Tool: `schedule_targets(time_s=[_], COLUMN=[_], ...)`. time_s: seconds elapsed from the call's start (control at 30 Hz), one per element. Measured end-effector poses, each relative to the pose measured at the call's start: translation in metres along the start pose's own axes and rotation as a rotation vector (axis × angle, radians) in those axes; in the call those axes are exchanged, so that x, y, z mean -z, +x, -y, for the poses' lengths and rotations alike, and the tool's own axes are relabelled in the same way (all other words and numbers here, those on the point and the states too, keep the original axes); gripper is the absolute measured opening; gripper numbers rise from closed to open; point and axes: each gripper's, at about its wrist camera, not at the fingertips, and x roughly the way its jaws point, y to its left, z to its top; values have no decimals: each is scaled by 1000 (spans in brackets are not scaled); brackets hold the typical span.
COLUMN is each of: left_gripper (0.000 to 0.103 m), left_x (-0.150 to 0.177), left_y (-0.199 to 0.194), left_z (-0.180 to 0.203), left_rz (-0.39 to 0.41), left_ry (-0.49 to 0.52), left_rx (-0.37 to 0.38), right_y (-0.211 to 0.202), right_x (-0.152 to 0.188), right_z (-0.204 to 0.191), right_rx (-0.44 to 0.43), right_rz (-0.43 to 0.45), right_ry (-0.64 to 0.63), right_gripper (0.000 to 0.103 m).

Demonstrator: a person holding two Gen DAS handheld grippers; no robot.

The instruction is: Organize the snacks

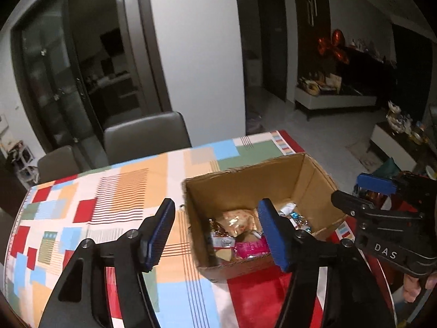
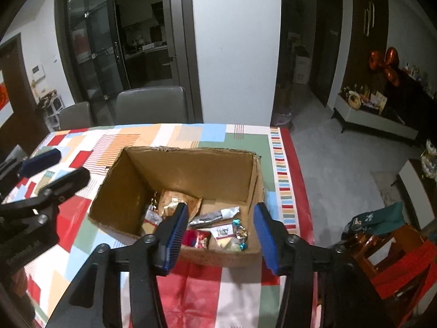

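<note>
Two grippers are held over a table (image 2: 240,295) that is covered by a patchwork-patterned cloth. An open cardboard box (image 2: 191,172) is seen standing on that cloth near the table's right edge, and a heap of wrapped snacks (image 2: 218,229) is seen lying on its floor: a pink packet (image 1: 250,248), a golden pouch (image 1: 237,222) and some foil sweets (image 2: 240,232) among them. The left gripper (image 1: 218,235) is held above the box's left wall with its blue pads spread wide and nothing between them. The right gripper (image 2: 222,237) is likewise held spread and empty, just over the near wall of the box. Two grey chairs (image 2: 153,106) are seen behind the table.
</note>
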Motion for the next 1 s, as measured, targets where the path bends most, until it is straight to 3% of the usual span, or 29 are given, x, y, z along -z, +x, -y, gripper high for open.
schedule_targets(time_s=[0.17, 0.27, 0.4, 0.5, 0.73, 1.0], left_gripper=[78, 79, 88, 91, 97, 100], left_x=[15, 25, 41, 56, 86, 121], left_y=[-27, -42, -63, -80, -111, -134], left_z=[-7, -10, -11, -8, 2, 6], left_rz=[62, 90, 125, 156, 228, 245], left_ry=[-27, -42, -51, -51, -32, -63], left_rx=[-31, -41, -49, -54, -78, -58], right_y=[-23, -41, -61, -77, -103, -131], right_x=[14, 25, 40, 56, 92, 126], right_z=[-7, -10, -14, -15, -20, -24], right_rx=[4, 10, 18, 21, 15, 17], right_rz=[54, 100, 150, 186, 236, 297], right_ry=[-12, -14, -14, -8, -6, 5], right_gripper=[58, 67, 71, 77, 77, 83])
